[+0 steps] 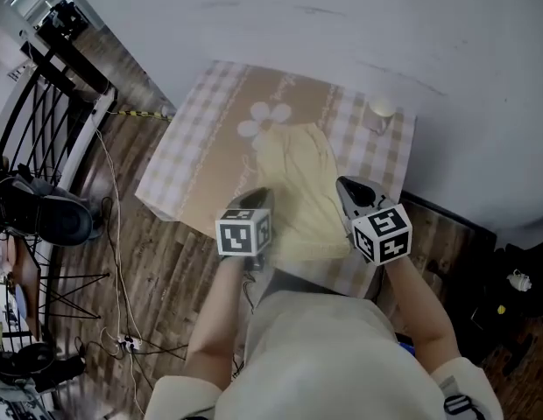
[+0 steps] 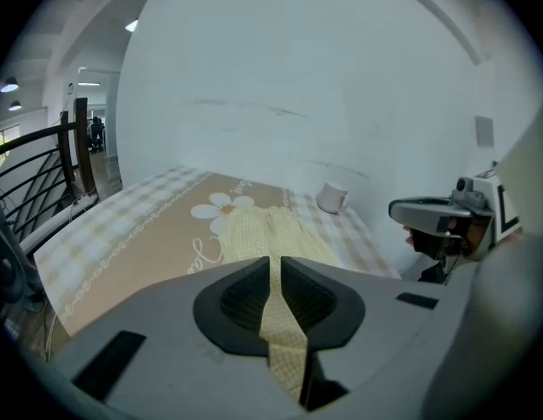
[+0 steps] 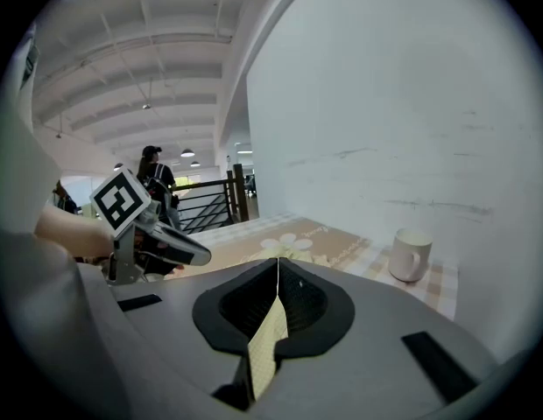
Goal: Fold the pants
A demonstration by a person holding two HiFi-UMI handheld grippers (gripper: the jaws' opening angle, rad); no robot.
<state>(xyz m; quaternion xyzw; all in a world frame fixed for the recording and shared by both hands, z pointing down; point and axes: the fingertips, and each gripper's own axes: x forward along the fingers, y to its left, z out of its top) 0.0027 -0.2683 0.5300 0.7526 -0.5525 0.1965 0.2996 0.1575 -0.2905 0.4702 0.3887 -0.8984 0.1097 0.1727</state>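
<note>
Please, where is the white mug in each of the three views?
Head view: the white mug is upper right, on the tablecloth's far corner.
Left gripper view: the mug is right of centre, beyond the pants.
Right gripper view: the mug is at mid right.
Shared landmark: the white flower print.

Shows pale yellow, finely checked cloth pants (image 1: 302, 191) on a rectangular beige-and-white gingham tablecloth (image 1: 179, 169) with a tan centre panel and white daisy print (image 1: 264, 121). Adds a white ceramic mug (image 1: 381, 116) and brown wood-plank floor (image 1: 175, 269).
</note>
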